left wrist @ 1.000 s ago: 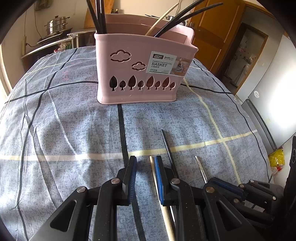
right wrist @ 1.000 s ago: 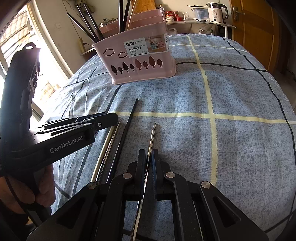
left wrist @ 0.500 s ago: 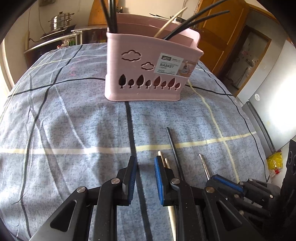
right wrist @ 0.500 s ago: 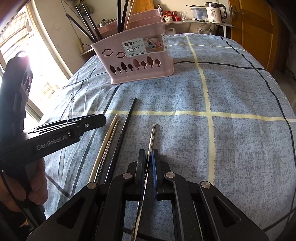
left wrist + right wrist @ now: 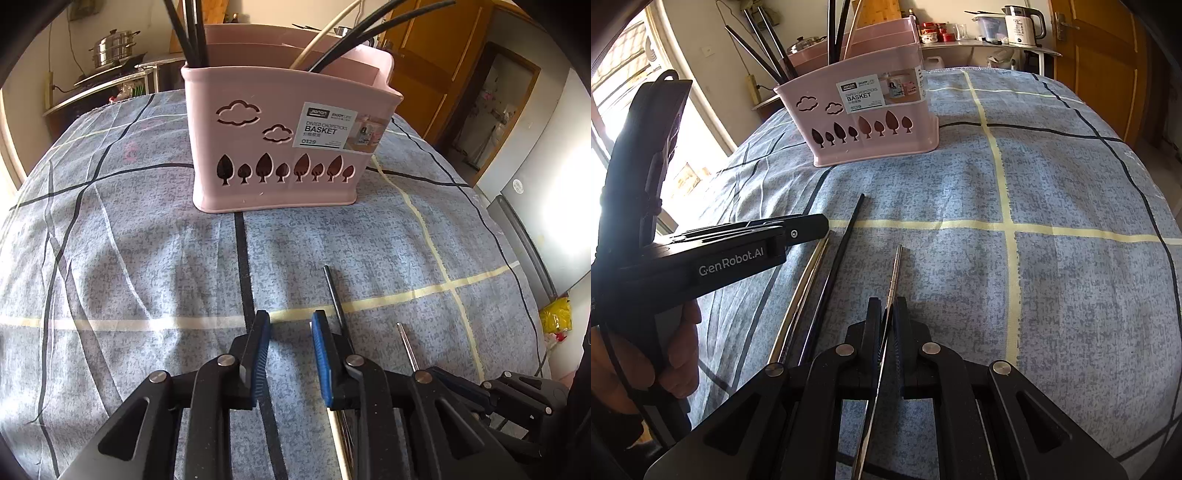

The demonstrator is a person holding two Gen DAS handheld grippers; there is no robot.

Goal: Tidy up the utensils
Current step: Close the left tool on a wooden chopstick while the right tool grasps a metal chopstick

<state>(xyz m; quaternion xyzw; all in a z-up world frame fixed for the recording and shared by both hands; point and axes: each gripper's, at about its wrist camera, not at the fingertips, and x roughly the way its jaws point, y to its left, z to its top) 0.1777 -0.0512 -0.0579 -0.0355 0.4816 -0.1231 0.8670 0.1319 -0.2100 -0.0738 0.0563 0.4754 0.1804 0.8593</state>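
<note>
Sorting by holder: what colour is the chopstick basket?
Pink, with tree and cloud cut-outs; basket shows best in the left wrist view.

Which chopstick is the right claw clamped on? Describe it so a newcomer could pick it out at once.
Start at the pink plastic chopstick basket on the blue checked cloth. Nearer the camera lie several loose sticks. The thin silver metal chopstick is rightmost, gripped by the right claw, apart from the black chopstick and the pale pair.

1. The pink basket (image 5: 871,122) stands upright, with black and pale chopsticks leaning inside.
2. A black chopstick (image 5: 842,251), a pale pair (image 5: 805,291) and a thin metal chopstick (image 5: 894,269) lie side by side nearer the camera.
</note>
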